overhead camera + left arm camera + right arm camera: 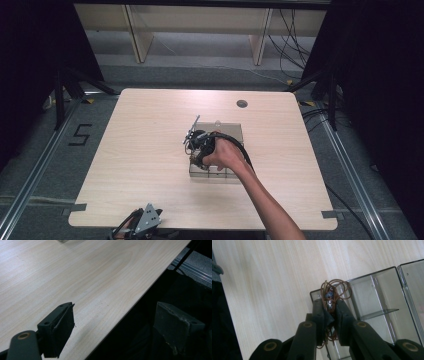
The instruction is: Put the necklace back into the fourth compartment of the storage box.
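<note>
— Right gripper view first: what's in the right gripper (331, 308)?
— A tangled brown cord (334, 291) with beads, pinched tight, just over the clear box (384, 302) on the table (269, 277).
— And the left gripper (117, 327)?
— Jaws wide, nothing between them, at the table's near edge.

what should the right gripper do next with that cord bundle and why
Probably lower a little further and open over the near corner compartment. The right gripper is shut on a tangled brown cord with beads, and it hangs right above the corner of the clear divided box, whose lid lies open. The compartment below looks free. The left gripper sits open at the table edge, not involved.
</note>
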Tool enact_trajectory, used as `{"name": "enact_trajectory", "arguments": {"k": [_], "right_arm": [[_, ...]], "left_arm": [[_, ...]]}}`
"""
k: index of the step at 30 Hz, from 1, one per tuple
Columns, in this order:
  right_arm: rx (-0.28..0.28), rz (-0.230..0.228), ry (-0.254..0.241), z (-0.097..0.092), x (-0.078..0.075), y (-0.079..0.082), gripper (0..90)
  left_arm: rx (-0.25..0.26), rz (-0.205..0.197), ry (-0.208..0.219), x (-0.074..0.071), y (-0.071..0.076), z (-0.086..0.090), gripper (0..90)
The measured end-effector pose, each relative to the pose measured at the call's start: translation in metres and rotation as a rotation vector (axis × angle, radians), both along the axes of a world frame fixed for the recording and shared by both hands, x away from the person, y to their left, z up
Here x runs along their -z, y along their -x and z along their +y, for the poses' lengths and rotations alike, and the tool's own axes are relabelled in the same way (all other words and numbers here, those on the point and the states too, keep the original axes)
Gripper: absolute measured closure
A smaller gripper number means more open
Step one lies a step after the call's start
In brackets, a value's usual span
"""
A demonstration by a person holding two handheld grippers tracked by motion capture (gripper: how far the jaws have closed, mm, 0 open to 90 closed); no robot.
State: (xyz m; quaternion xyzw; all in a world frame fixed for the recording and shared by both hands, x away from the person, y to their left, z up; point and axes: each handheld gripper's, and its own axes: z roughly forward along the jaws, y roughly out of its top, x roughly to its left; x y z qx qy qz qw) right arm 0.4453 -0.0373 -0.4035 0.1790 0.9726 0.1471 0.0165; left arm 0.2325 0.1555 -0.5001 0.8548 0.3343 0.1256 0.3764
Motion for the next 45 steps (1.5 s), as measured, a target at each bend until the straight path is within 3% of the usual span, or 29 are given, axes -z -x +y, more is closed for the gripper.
{"name": "enact_trajectory", "arguments": {"k": [4,5,9,10,15,17,20,23,27,28,29,32,34,35,45], "right_arm": [[-0.007,0.003,0.013,0.001,0.005,-0.005,80.3],[-0.002,0.01,0.018,0.002,0.009,-0.007,80.3],[0.021,0.029,0.031,0.002,0.015,-0.011,80.3],[0.014,0.028,0.033,0.002,0.016,-0.012,80.3],[0.024,0.037,0.045,0.004,0.021,-0.014,80.3],[0.022,0.041,0.04,0.005,0.022,-0.016,80.3],[0.028,0.051,0.05,0.006,0.026,-0.017,80.2],[0.03,0.056,0.046,0.008,0.027,-0.017,80.2],[0.025,0.061,0.039,0.009,0.032,-0.019,80.2],[0.037,0.065,0.045,0.01,0.033,-0.019,80.2],[0.016,0.064,0.029,0.009,0.035,-0.022,80.2],[0.033,0.075,0.037,0.009,0.038,-0.022,80.3],[0.034,0.073,0.026,0.008,0.039,-0.023,80.3],[0.039,0.078,0.018,0.008,0.04,-0.023,80.3],[0.069,0.103,0.013,0.006,0.041,-0.024,80.3]], "left_arm": [[0.016,-0.012,-0.014,-0.001,-0.001,0.001,15.9],[-0.008,0.007,0.012,0.0,0.001,-0.001,15.9],[0.006,-0.005,-0.005,-0.001,0.0,0.001,15.9],[-0.009,0.006,0.012,0.0,0.001,0.0,15.9],[-0.004,0.004,0.002,0.0,0.0,0.0,15.9],[-0.013,0.008,0.023,0.0,0.001,-0.001,15.9],[0.012,-0.011,-0.01,-0.001,-0.001,0.001,15.9],[-0.007,0.005,0.01,0.0,0.001,0.0,15.9],[0.0,0.001,0.0,0.0,0.0,0.0,15.9],[0.017,-0.015,-0.016,-0.001,-0.001,0.001,15.9],[0.008,-0.012,0.001,-0.001,0.0,0.0,15.9],[0.018,-0.014,-0.015,-0.001,-0.001,0.001,15.9],[0.018,-0.014,-0.015,-0.001,-0.001,0.001,15.9],[-0.003,0.006,0.007,0.0,0.001,0.0,15.9],[-0.003,0.003,0.001,0.0,0.001,0.0,15.9]]}}
